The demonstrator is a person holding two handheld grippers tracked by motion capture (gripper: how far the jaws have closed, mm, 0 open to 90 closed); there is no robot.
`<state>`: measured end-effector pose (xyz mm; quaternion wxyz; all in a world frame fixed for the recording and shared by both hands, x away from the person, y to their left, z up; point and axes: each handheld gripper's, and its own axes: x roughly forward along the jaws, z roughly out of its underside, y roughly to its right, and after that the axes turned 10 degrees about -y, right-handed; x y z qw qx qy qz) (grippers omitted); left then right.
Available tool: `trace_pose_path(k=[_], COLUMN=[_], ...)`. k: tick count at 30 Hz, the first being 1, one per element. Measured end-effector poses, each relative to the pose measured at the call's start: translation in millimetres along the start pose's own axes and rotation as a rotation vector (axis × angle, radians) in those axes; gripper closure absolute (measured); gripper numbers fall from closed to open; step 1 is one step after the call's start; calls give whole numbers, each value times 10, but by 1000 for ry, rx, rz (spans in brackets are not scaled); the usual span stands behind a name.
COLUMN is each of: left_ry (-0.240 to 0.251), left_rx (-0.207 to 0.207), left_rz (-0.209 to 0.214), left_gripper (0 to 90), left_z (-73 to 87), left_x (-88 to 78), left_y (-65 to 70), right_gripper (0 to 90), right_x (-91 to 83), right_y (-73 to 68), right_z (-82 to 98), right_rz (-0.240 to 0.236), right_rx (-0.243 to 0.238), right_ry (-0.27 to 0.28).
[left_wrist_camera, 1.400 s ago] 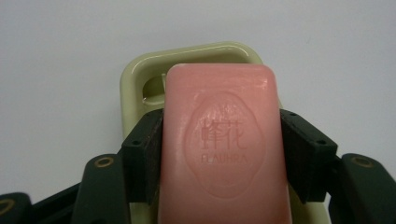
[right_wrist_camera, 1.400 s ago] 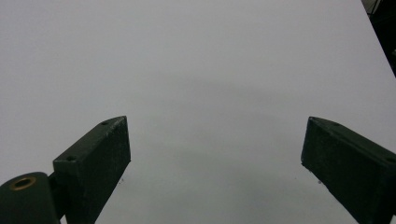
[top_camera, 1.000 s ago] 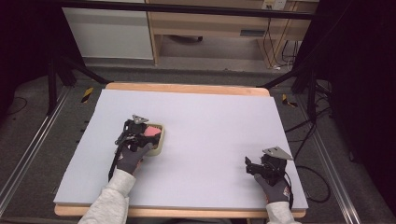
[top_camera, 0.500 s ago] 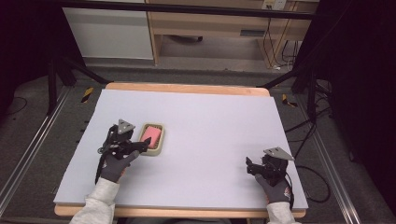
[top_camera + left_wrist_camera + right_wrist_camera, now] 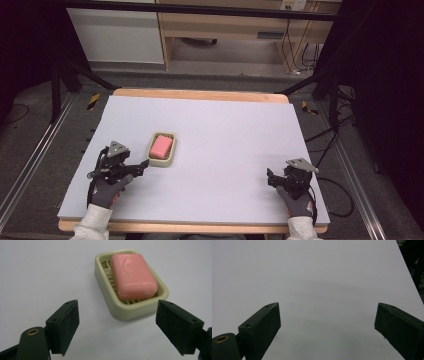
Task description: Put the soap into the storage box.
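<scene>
A pink bar of soap [image 5: 161, 145] [image 5: 133, 275] lies in a cream soap dish [image 5: 170, 155] [image 5: 130, 310] on the white table, left of centre. My left gripper [image 5: 142, 165] [image 5: 117, 325] sits just short of the dish at its near left side, apart from it. Its jaws have just been opening and now stand wide with nothing between them. At the near right of the table my right gripper [image 5: 270, 178] [image 5: 327, 327] rests open over bare surface.
The white tabletop [image 5: 230, 135] has a wooden rim [image 5: 200, 94] at its far edge. Dark stands and cables [image 5: 325, 100] flank the table on the floor. A wooden cabinet [image 5: 235, 30] stands beyond.
My left gripper has let go of the soap in the dish and drawn back toward the near left, with its jaws spread. The right gripper has not moved.
</scene>
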<state>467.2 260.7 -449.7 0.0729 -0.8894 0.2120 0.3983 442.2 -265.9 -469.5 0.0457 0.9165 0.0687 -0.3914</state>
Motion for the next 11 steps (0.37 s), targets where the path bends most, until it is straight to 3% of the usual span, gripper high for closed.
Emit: trace_pose_path(k=[2, 6, 11], left_ry=[-19, -18, -34], left_rx=[2, -9, 5], left_rz=[-9, -16, -21], left_gripper=[180, 171, 166], left_z=[102, 179, 239], left_x=[-3, -12, -11], left_y=[-41, -82, -99], right_gripper=[70, 70, 70], right_x=[-4, -2, 7], right_y=[11, 6, 7], right_z=[6, 11, 12], right_rz=[8, 15, 20], right_rx=[-2, -8, -16], right_ry=[-1, -8, -12])
